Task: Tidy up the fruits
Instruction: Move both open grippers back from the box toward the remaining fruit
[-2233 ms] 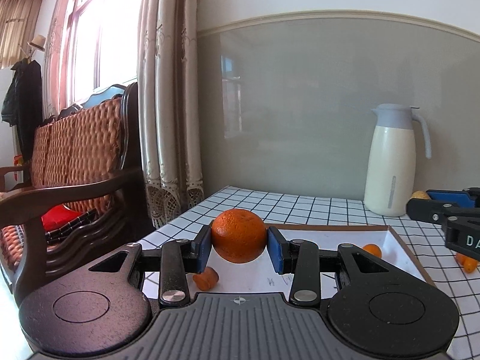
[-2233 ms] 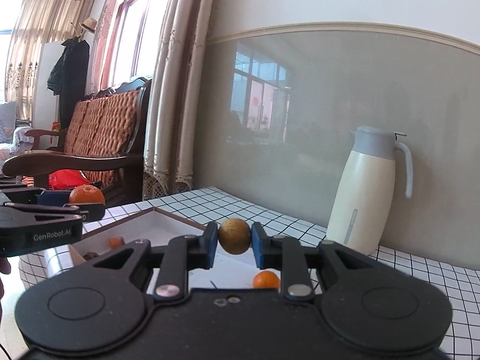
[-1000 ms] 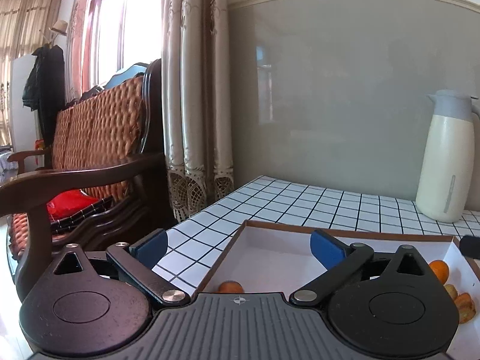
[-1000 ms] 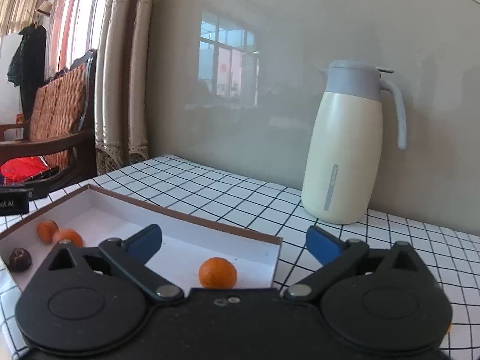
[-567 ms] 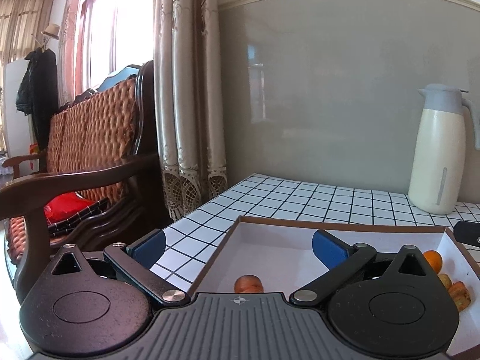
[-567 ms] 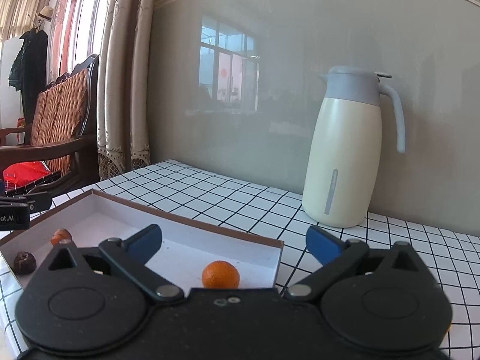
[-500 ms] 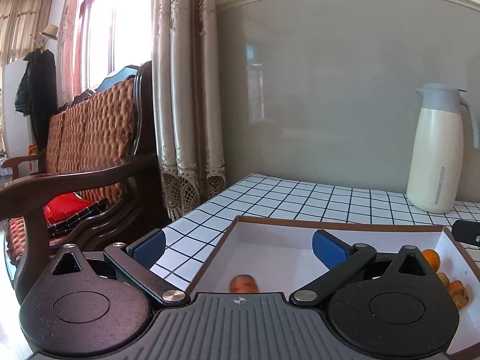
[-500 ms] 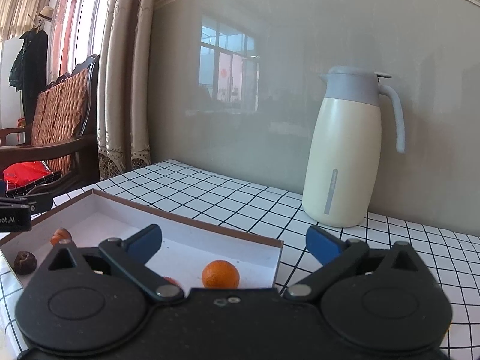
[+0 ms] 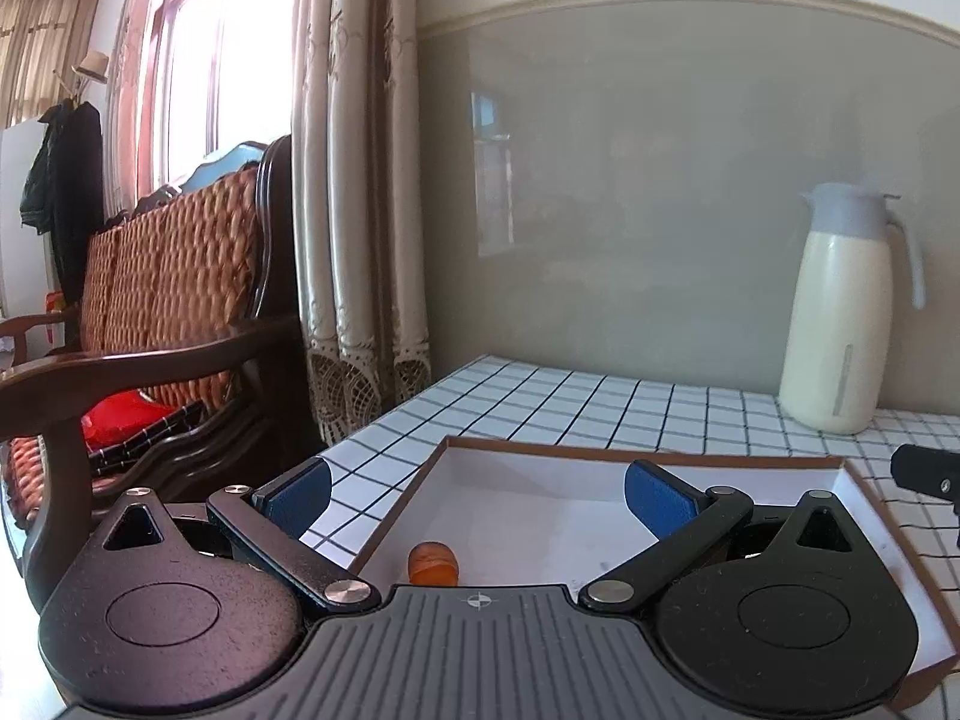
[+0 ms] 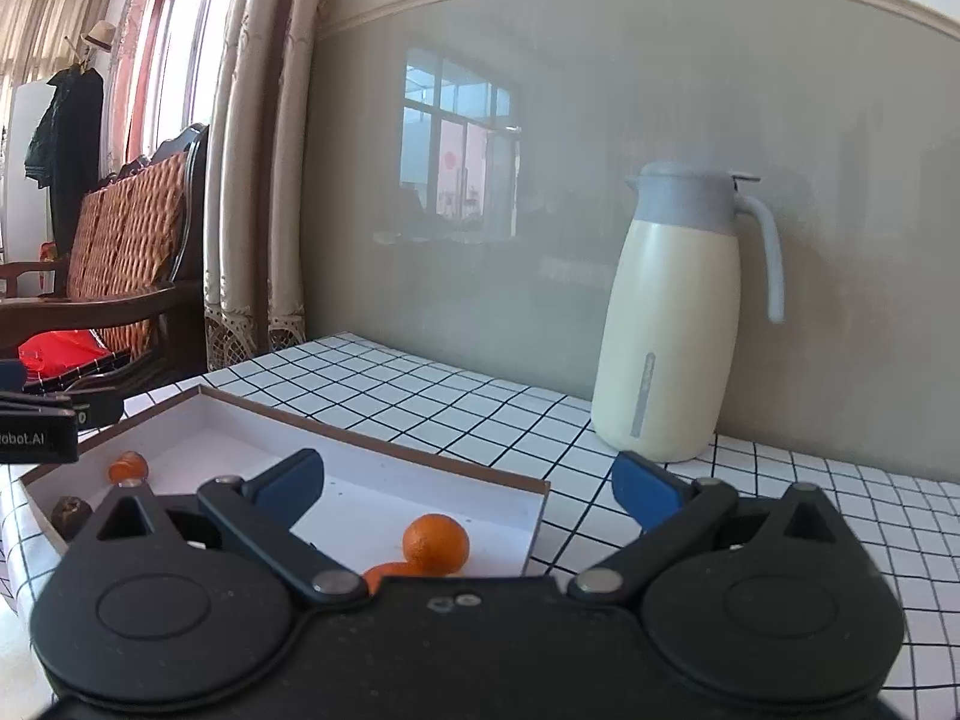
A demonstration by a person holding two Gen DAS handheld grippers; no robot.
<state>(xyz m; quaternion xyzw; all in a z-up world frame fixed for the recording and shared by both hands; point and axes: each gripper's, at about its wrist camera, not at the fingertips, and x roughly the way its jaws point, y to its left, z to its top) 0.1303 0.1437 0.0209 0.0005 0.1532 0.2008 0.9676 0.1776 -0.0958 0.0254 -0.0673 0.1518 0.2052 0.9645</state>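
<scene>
bright daylight pours in from the window (image 9: pixel 198 78) at left, blown out to white glare. the glossy wall panel (image 10: pixel 540 192) mirrors window panes. fisheye bending curves the wall trim, and the corners go black. the thermos (image 9: pixel 840 312) looks slightly soft.

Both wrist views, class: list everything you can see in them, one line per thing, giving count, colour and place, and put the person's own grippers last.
Box: one, white inside with a brown rim, on the table.
Oranges: three visible, orange, inside the box.
Dark fruit: one, brown, in the box's left corner.
Jug: one, cream with a grey top, at the wall.
Table: one, white with a black grid.
Wooden chair: one, dark frame with a woven back, beside the table.
Curtain: beige, by the window.
Left gripper: black with blue pads, open over the box.
Right gripper: black with blue pads, open over the box.
</scene>
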